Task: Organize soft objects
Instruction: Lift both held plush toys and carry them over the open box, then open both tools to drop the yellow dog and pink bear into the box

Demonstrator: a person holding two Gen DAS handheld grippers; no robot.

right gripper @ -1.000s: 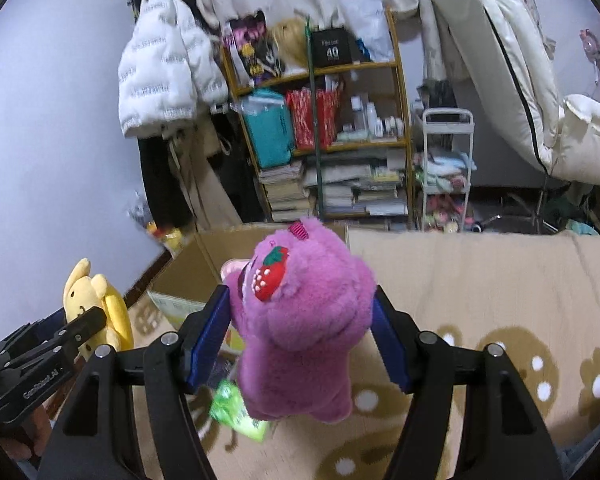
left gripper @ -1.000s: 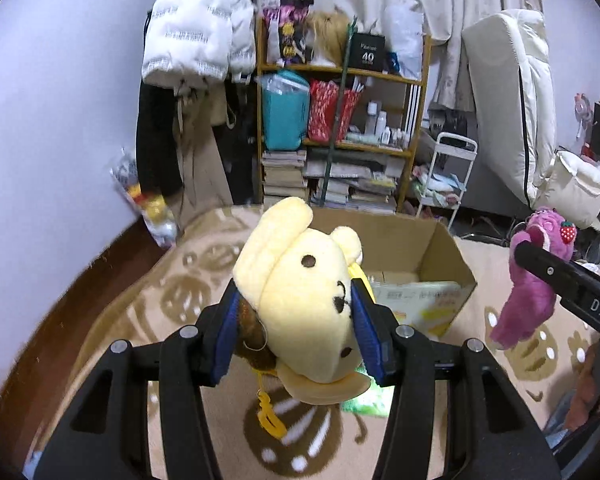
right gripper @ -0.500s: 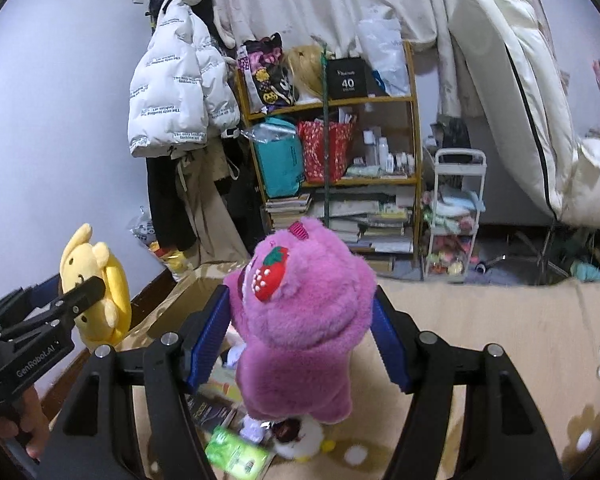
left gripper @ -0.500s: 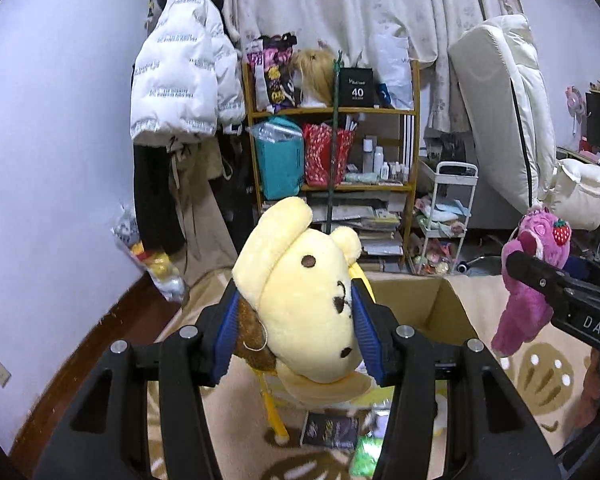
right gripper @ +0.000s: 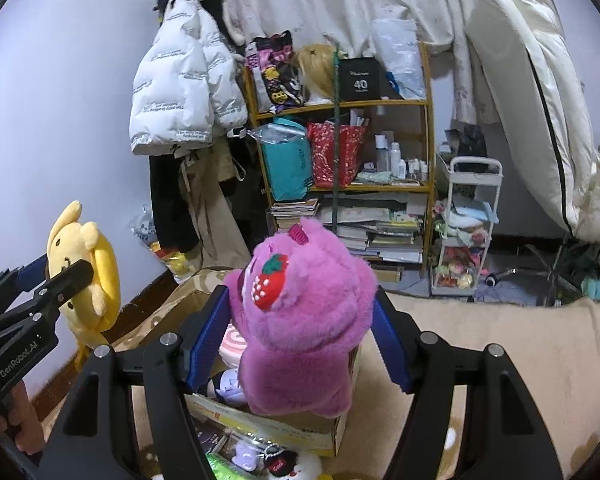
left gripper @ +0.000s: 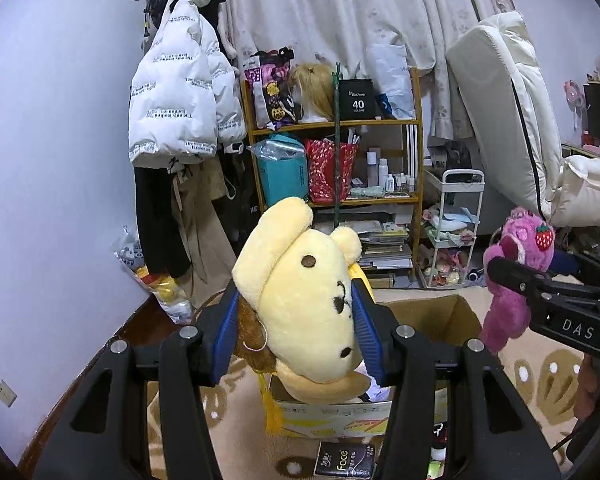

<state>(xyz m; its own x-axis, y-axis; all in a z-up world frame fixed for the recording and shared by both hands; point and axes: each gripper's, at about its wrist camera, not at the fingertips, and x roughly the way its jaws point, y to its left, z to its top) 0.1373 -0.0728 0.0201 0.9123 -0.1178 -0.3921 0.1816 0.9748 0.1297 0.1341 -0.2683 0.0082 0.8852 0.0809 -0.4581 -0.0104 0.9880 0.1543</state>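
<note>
My left gripper (left gripper: 296, 334) is shut on a yellow plush dog (left gripper: 300, 300) and holds it in the air above an open cardboard box (left gripper: 428, 316). My right gripper (right gripper: 300, 338) is shut on a pink plush bear (right gripper: 304, 320) with a strawberry on its head, held over the same box (right gripper: 284, 428). The pink bear also shows in the left wrist view (left gripper: 516, 264) at the right, and the yellow dog in the right wrist view (right gripper: 88, 272) at the left. The box holds a pink-and-white soft item (right gripper: 232, 346).
The box stands on a beige patterned rug (right gripper: 500, 344). Small items (right gripper: 260, 460) lie on the rug in front of the box. A cluttered wooden shelf (left gripper: 340, 160), a white jacket (left gripper: 180, 96), a white cart (left gripper: 456, 232) and a leaning mattress (left gripper: 508, 112) stand behind.
Both grippers have risen with their toys. The box and rug have dropped lower in both views, and more of the wall and shelf shows.
</note>
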